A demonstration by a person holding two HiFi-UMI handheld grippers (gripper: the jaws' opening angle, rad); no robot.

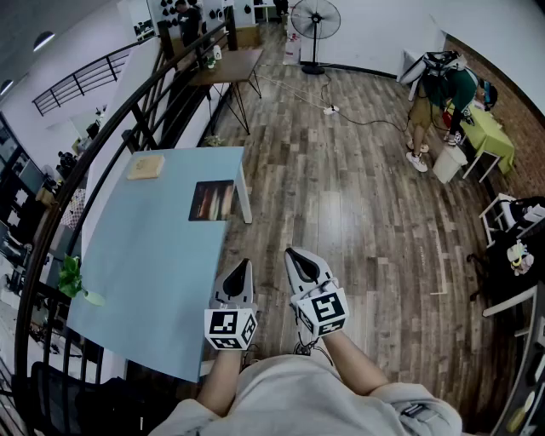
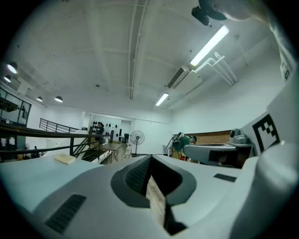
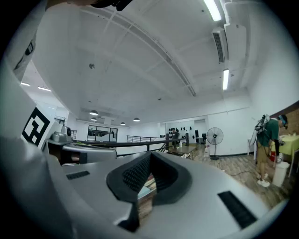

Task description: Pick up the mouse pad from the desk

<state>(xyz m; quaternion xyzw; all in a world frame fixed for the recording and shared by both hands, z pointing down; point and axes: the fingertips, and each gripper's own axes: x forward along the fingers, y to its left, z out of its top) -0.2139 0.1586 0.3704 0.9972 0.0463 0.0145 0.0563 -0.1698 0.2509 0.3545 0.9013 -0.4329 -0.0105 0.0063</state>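
Note:
The mouse pad [image 1: 212, 201], a dark rectangle with a printed picture, lies flat near the right edge of the light blue desk [image 1: 145, 264]. Both grippers hover over the wooden floor just right of the desk's near corner, well short of the pad. My left gripper [image 1: 244, 264] and right gripper [image 1: 292, 253] are held side by side, pointing forward. In the left gripper view the left gripper [image 2: 150, 161] has its jaws together with nothing between them. The right gripper [image 3: 149, 158] looks the same in its own view: shut and empty.
A tan block [image 1: 146, 166] rests on the desk's far left part, also in the left gripper view as the block [image 2: 65, 158]. A black railing [image 1: 128, 136] runs behind the desk, with a plant [image 1: 72, 277] at its left edge. A wooden table [image 1: 228, 64], fan [image 1: 315, 19] and person [image 1: 438, 94] are far off.

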